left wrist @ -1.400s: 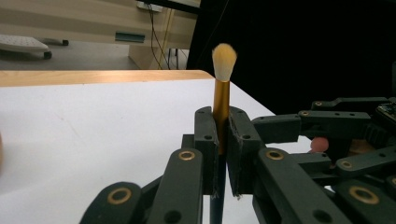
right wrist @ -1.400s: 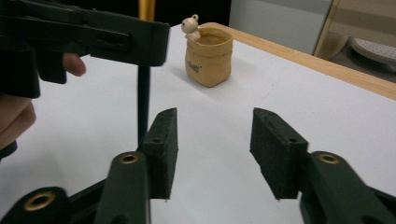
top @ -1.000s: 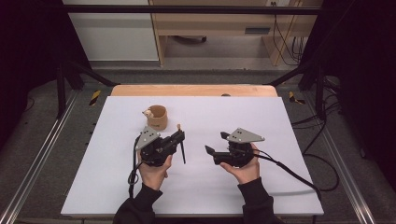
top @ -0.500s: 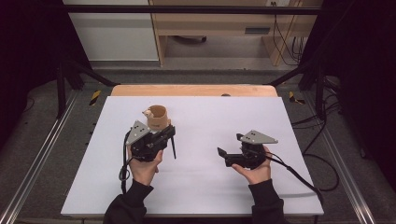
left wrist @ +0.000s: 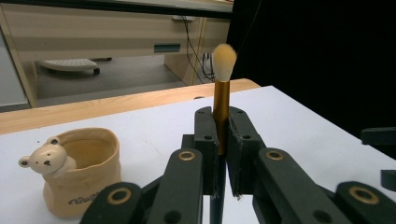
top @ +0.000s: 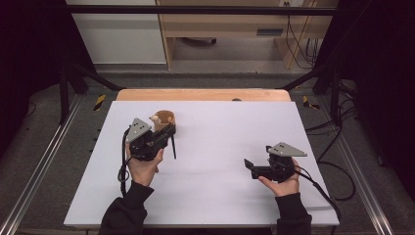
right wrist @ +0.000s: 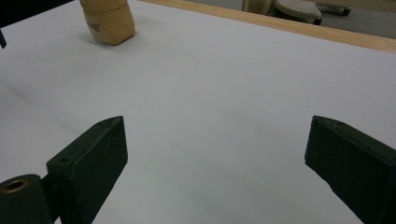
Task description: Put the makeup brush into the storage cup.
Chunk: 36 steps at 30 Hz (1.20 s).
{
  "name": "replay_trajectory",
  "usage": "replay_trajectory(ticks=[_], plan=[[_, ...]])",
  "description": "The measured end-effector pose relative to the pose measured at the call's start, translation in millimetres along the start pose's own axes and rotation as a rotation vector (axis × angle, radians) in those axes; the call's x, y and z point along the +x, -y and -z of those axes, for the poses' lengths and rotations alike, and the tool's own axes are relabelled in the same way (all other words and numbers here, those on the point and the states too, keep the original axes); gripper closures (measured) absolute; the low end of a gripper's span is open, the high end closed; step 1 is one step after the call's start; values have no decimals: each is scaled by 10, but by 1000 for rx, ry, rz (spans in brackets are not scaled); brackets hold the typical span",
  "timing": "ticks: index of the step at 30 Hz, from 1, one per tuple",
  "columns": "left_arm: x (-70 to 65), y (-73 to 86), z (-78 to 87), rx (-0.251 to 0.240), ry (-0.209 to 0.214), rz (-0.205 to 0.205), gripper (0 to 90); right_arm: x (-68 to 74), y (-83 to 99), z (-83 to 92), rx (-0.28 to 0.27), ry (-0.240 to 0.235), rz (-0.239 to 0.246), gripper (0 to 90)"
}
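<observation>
Brush (left wrist: 221, 105): gold ferrule w/ pale bristle tuft up top, dark handle running down below, pinched upright between the jaws of the left gripper (left wrist: 221, 135), pads pressed tight on the shaft. From the high view the left gripper (top: 166, 134) sits over the left half of the table (top: 230, 205), toward the far edge, w/ the handle (top: 172, 146) sticking out on its near side. Just beside it, on the far side, is the bear cup (top: 164, 119), a tan holder w/ a small bear head at the rim; in the left gripper view the bear cup (left wrist: 77, 170) stands left of the jaws, upright, mouth open, nothing seen inside as far as the angle allows. Brush and cup look close but apart; can't tell exact gap. Judgement: pick-up is done, the grip looks firm and the brush is off the table; what's left is prob. lining the handle end over the cup mouth, lowering it in and letting go. That needs the brush kept roughly upright, since the cup is small and light-looking and could tip if nudged at the rim. Further right, the right gripper (top: 250, 167) is over the right half of the table, nearer the front edge, well apart from cup and brush; its jaws have just been opening and stand spread wide w/ nothing between them, bare white table under it in the right gripper view (right wrist: 215, 140). It seems to have no part in the next step.
</observation>
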<state>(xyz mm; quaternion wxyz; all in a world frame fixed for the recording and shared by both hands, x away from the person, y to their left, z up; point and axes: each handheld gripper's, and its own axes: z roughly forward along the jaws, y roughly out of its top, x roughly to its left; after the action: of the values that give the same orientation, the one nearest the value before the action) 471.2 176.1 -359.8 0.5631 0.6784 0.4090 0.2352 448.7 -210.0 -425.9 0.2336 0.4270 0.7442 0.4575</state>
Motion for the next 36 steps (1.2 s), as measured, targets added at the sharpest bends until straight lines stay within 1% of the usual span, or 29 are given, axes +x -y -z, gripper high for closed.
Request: replay_trajectory(ticks=[5, 10, 11, 12, 15, 16, 22, 25, 29, 30, 33, 36], plan=[[70, -35, -31, 22, -21, -21, 834, -66, 60, 67, 10, 23, -15, 58], [111, -73, -43, 27, -31, -30, 834, -122, 132, 97, 29, 40, -20, 54], [136, -98, -49, 28, -38, -34, 834, -130, 143, 105, 31, 44, -22, 53], [147, -111, -53, 27, -41, -32, 834, -137, 153, 115, 31, 45, -29, 51], [171, -137, -60, 24, -47, -31, 834, -160, 173, 132, 33, 54, -26, 50], [181, -149, -65, 24, -50, -30, 834, -174, 193, 152, 37, 58, -35, 49], [246, -219, -96, 18, -71, -32, 834, -205, 250, 178, 45, 73, -38, 45], [280, -255, -117, 19, -83, -31, 834, -223, 282, 192, 51, 78, -51, 41], [318, -288, -148, 22, -93, -32, 834, -234, 303, 192, 55, 83, -51, 38], [342, -298, -170, 27, -101, -30, 834, -238, 311, 193, 59, 91, -49, 37], [366, -312, -188, 29, -103, -25, 834, -245, 318, 198, 62, 99, -45, 37], [392, -344, -218, 32, -113, -29, 834, -246, 323, 203, 63, 104, -43, 37]])
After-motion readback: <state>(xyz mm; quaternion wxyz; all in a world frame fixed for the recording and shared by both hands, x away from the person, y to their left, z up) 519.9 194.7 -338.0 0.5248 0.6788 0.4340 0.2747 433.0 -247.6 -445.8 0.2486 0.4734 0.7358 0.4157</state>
